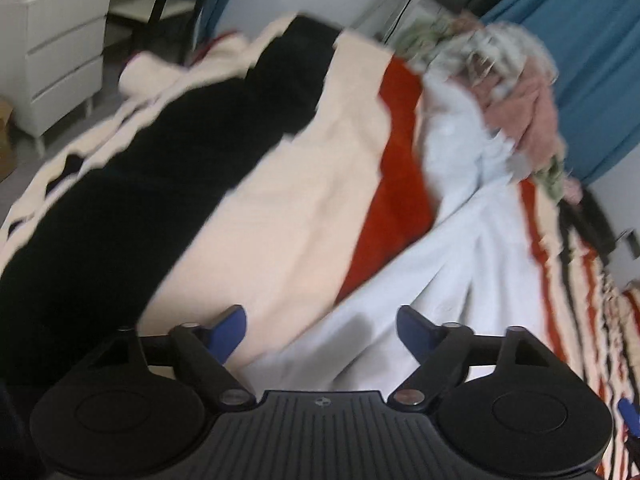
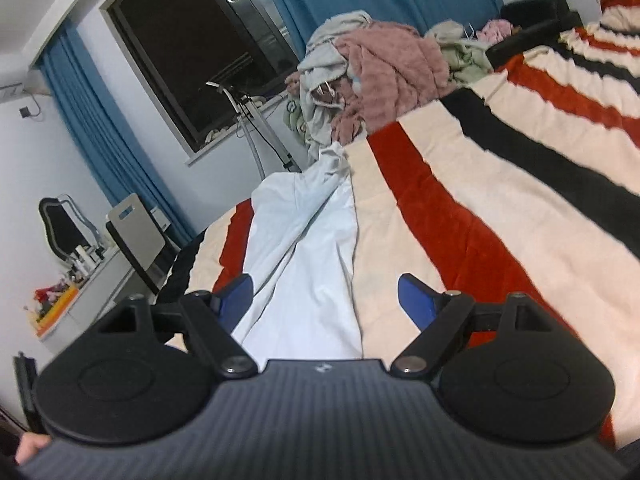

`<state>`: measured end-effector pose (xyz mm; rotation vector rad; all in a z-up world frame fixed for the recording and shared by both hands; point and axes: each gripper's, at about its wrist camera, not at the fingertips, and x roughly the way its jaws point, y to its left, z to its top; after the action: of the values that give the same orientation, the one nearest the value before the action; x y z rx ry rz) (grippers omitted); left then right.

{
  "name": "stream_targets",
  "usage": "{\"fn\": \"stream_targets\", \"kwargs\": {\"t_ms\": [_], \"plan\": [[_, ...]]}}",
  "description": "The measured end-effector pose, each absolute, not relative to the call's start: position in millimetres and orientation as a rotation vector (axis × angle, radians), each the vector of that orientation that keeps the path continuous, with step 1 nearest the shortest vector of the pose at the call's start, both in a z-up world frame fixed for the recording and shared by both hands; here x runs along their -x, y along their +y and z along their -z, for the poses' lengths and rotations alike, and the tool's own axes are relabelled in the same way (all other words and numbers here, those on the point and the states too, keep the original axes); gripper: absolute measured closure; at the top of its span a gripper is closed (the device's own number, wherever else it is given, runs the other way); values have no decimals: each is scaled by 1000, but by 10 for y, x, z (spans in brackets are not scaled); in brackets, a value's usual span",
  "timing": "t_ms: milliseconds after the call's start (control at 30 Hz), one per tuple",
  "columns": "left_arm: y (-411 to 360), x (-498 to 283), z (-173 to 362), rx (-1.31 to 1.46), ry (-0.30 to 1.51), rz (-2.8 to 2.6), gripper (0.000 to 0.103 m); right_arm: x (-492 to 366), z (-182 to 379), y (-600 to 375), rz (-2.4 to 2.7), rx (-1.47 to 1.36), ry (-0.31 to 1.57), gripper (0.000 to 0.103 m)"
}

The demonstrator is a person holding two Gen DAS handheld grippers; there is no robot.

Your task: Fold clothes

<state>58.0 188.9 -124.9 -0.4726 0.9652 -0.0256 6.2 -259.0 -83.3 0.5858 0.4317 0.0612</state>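
A pale white garment (image 2: 304, 232) lies stretched out along a bed covered by a cream, red and black striped blanket (image 2: 480, 184). Its far end runs up to a heap of pink, grey and green clothes (image 2: 376, 72). My right gripper (image 2: 326, 300) is open over the garment's near end; the cloth lies between the fingers, and the right pad stands apart from it. In the blurred left wrist view, my left gripper (image 1: 320, 332) is open, low over the blanket (image 1: 280, 208) at the edge of the white garment (image 1: 460, 248). Nothing is held. The clothes heap (image 1: 500, 68) sits beyond.
A white chest of drawers (image 1: 60, 48) stands beside the bed. Blue curtains (image 1: 592, 60) and a dark window (image 2: 200, 40) line the wall, with a metal stand (image 2: 256, 128) below. A chair (image 2: 136, 232) and a cluttered desk (image 2: 60, 300) are at the left.
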Motion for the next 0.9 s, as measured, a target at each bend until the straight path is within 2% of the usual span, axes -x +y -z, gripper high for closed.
{"fn": "stream_targets", "kwargs": {"t_ms": [67,100,133,167,200,233,333,400,533,633,767,900], "plan": [[1853,-587,1298,434,1021,11,37,-64,868,-2626,-71,-618,442,21],[1839,-584,1302,408,1036,-4,46,-64,882,-2637,-78,-629,445,21],[1830,-578,1300,382,1048,-22,60,-64,898,-2646,-84,-638,450,21],[1826,-569,1292,361,1056,-40,69,-72,913,-2651,-86,-644,456,21],[1826,-554,1276,345,1062,-49,84,-85,923,-2655,-85,-648,462,21],[1826,-534,1251,332,1066,-49,96,-95,926,-2662,-86,-655,467,21],[1772,-390,1032,283,1006,-14,99,-89,922,-2704,-98,-678,460,21],[1674,-194,796,221,905,24,99,-71,915,-2729,-105,-688,452,21],[1301,260,392,76,714,152,100,-46,906,-2773,-105,-708,432,21],[902,537,274,-7,643,275,100,-29,876,-2764,-101,-699,414,21],[363,676,407,-38,671,414,100,-4,840,-2725,-87,-657,401,21],[-33,662,838,-37,790,479,100,2,817,-2681,-74,-623,397,21]]}}
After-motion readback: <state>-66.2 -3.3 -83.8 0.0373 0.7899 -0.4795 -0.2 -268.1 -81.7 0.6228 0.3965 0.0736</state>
